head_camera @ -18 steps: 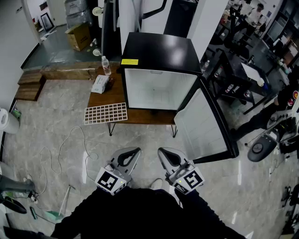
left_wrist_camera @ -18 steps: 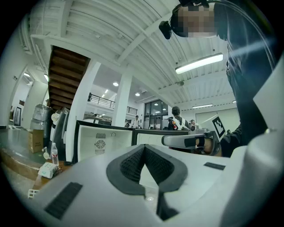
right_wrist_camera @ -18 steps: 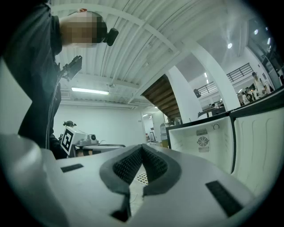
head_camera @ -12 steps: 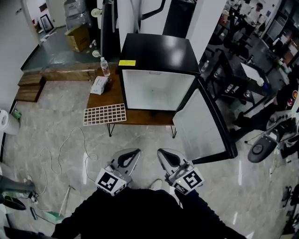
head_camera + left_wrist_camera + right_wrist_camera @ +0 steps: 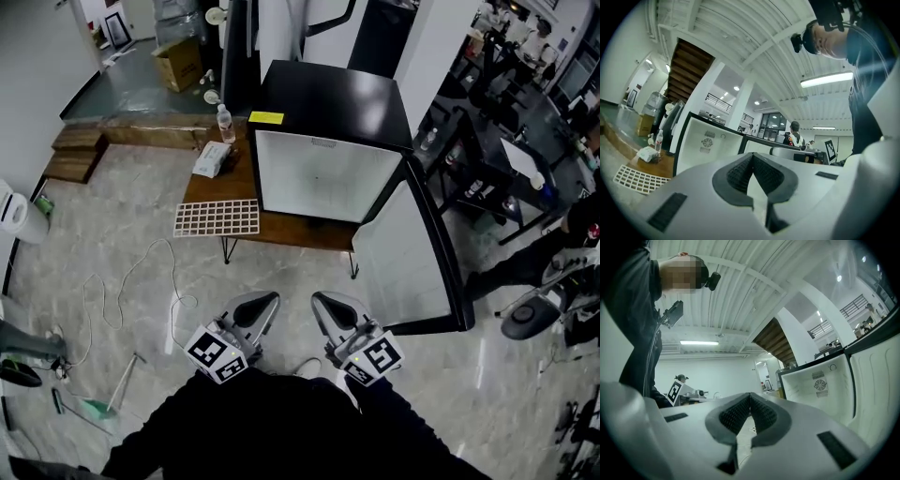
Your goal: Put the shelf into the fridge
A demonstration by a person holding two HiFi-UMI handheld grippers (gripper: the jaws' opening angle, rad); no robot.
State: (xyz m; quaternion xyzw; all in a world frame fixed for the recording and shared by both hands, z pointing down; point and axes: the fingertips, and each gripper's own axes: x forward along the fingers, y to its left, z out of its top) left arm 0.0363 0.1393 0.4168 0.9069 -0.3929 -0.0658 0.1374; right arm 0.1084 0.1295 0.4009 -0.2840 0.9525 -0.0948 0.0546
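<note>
The white wire shelf lies flat on the left end of a low wooden table; it also shows in the left gripper view. The black mini fridge stands on that table with its white inside bare and its door swung open to the right. My left gripper and right gripper hang side by side close to my body, well short of the table. Both are shut with nothing between the pads.
A tissue pack and a water bottle sit on the table behind the shelf. A white cable loops over the floor at the left. Wooden steps and a cardboard box stand further back. Black desks and a chair base crowd the right.
The head view has shifted slightly, so the room's left side shows more. Both grippers stay shut and empty in the same place by my body.
</note>
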